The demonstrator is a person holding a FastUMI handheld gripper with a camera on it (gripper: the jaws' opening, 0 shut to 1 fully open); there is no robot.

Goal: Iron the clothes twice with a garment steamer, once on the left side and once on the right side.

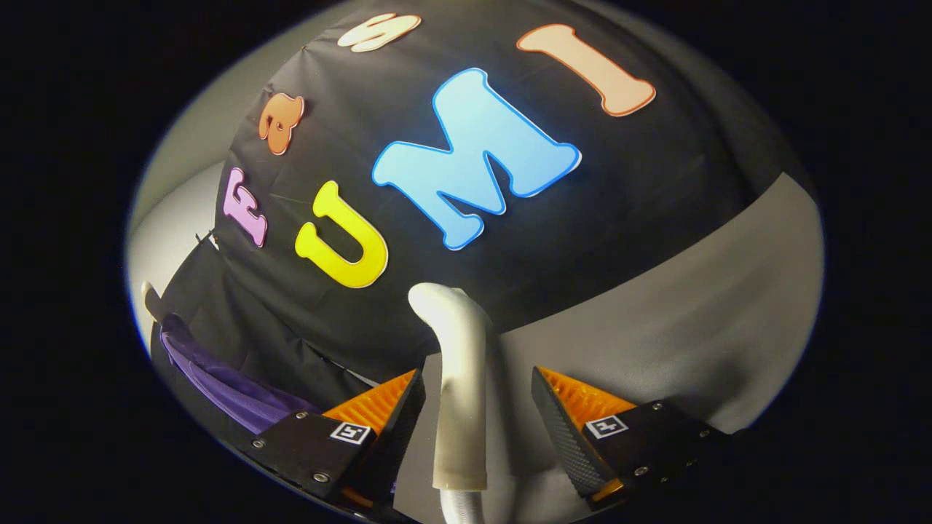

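A: Status on fingers (pixel 477 407)?

B: Spread wide, gripping nothing. Gaps both sides of the steamer handle (pixel 460 386), so no contact w/ either pad.

A: Where's the handle vs. the fingers?

B: Dead between them. Long axis runs 6 to 12 o'clock, straight up the gap, bent head tipping toward 11 at the top. Ribbed hose (pixel 463 508) leaves at 6, below the collar.

A: And the clothes?

B: Purple garment (pixel 233 389) off at 9 o'clock, low, beyond the left finger (pixel 378 411), hanging vs. the booth wall. White hanger tip (pixel 149 300) pokes up just above it. Well apart from the steamer head.

A: Key relation for next move?

B: Probably closing square on the handle first, since it sits centred and parallel to the fingers. Then swinging toward 9 to reach the garment. Right finger (pixel 575 415) looks a touch farther from the handle than left, so may nudge it sideways on closing.

A: Surface under it?

B: Grey counter (pixel 684 306), plain, behind and around the handle.
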